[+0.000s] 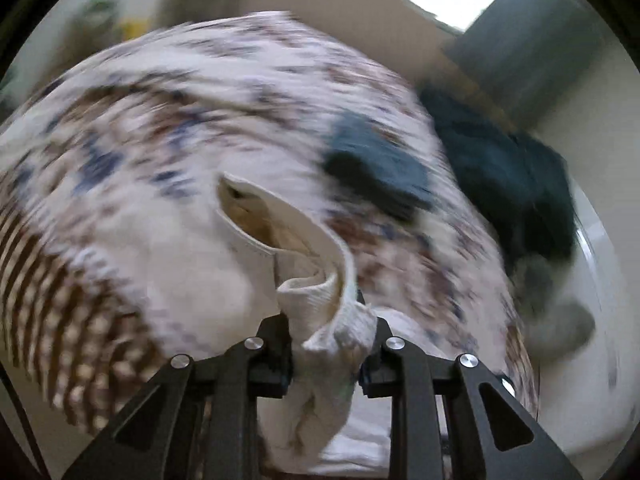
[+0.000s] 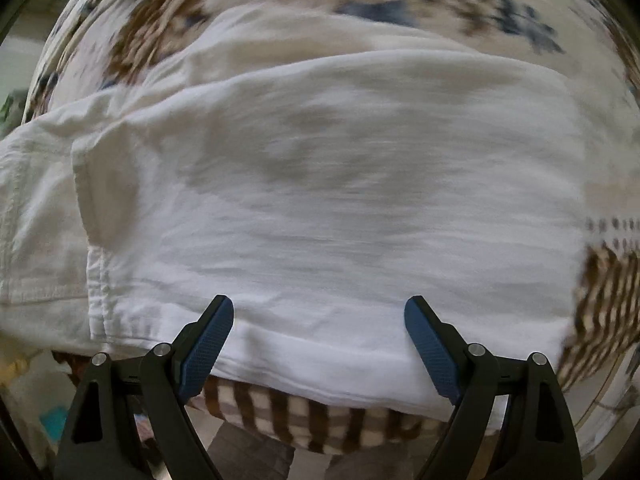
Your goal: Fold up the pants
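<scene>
Left wrist view first, and the left gripper [image 1: 328, 344] has its jaws pinched tight on a bunched fold of the white pants [image 1: 320, 280], the cloth squeezed between the two black fingers and spilling out below them; beyond the pinch the fabric lifts into an open loop with a stitched hem, standing up off the patterned bedspread [image 1: 160, 128], which is blurred, white with brown and blue blotches and a brown check band at its left edge; past the pants, further across the bedspread, lies a small dark folded item [image 1: 376, 172], and off the bedspread's far right edge sits a heap of dark clothing [image 1: 508, 176] with something grey [image 1: 560, 316] just below it; over to the right wrist view, and the right gripper [image 2: 319, 344] is spread wide, blue pads apart with nothing between them, poised above the near edge of the pants [image 2: 320, 184], which lie flat here across the bedspread [image 2: 520, 28] with one layer folded over another and a seamed hem at the left; the bedspread's brown check border [image 2: 304, 420] shows just under that near edge
</scene>
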Demonstrator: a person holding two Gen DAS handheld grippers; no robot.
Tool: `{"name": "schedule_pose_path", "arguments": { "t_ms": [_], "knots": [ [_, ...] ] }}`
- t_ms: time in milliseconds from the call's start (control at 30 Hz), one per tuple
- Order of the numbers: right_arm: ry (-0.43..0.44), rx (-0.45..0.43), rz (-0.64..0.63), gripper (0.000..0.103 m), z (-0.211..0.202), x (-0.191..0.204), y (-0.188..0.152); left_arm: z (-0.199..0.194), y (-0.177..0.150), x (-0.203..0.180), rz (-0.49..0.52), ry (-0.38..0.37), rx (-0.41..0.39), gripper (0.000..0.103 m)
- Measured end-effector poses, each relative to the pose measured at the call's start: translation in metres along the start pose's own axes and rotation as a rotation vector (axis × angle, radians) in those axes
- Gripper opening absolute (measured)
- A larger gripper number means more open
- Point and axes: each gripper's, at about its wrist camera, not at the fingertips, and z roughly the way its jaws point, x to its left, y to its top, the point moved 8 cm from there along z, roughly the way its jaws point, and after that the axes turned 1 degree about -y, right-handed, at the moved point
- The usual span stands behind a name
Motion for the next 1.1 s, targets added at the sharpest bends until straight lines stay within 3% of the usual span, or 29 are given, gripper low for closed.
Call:
{"name": "schedule_pose_path", "arguments": {
  "t_ms": [100, 200, 267, 400, 567, 667, 733, 767, 800, 867, 967, 1100],
  "knots": [
    [0.001, -0.021, 0.063, 0.09, -0.015, -0.033, -0.007, 0.02, -0.027, -0.065, 0.124, -0.052, 0.069, 0.021],
    [-0.001, -0.034, 0.113, 0.09, -0.026, -0.067, -0.014, 0.069, -0.077, -0.119, 0.251, -0.077, 0.183, 0.02],
    [-0.005, -0.038, 0.128, 0.09, -0.03, -0.085, -0.017, 0.1, -0.108, -0.133, 0.258, -0.085, 0.272, 0.02],
    [-0.015, -0.044, 0.154, 0.09, -0.037, -0.115, -0.019, 0.136, -0.157, -0.141, 0.315, -0.041, 0.371, 0.021],
    [0.09, -0.049, 0.203, 0.09, -0.041, -0.136, -0.016, 0.147, -0.176, -0.134, 0.326, 0.012, 0.435, 0.024],
    [0.149, -0.057, 0.219, 0.09, -0.045, -0.152, -0.007, 0.144, -0.166, -0.14, 0.321, 0.023, 0.448, 0.032],
    [0.186, -0.071, 0.232, 0.09, -0.054, -0.161, 0.004, 0.136, -0.163, -0.143, 0.318, 0.024, 0.431, 0.06],
    [0.209, -0.08, 0.24, 0.089, -0.057, -0.164, 0.006, 0.128, -0.157, -0.146, 0.319, 0.025, 0.404, 0.087],
    [0.23, -0.09, 0.245, 0.089, -0.061, -0.168, 0.007, 0.115, -0.149, -0.149, 0.327, 0.029, 0.354, 0.095],
    [0.288, -0.112, 0.246, 0.089, -0.07, -0.168, 0.008, 0.089, -0.136, -0.153, 0.348, 0.056, 0.28, 0.095],
    [0.397, -0.127, 0.223, 0.09, -0.076, -0.16, 0.015, 0.059, -0.123, -0.14, 0.31, 0.097, 0.237, 0.095],
    [0.536, -0.127, 0.16, 0.09, -0.069, -0.123, 0.029, 0.036, -0.107, -0.081, 0.24, 0.228, 0.205, 0.095]
  ]
}}
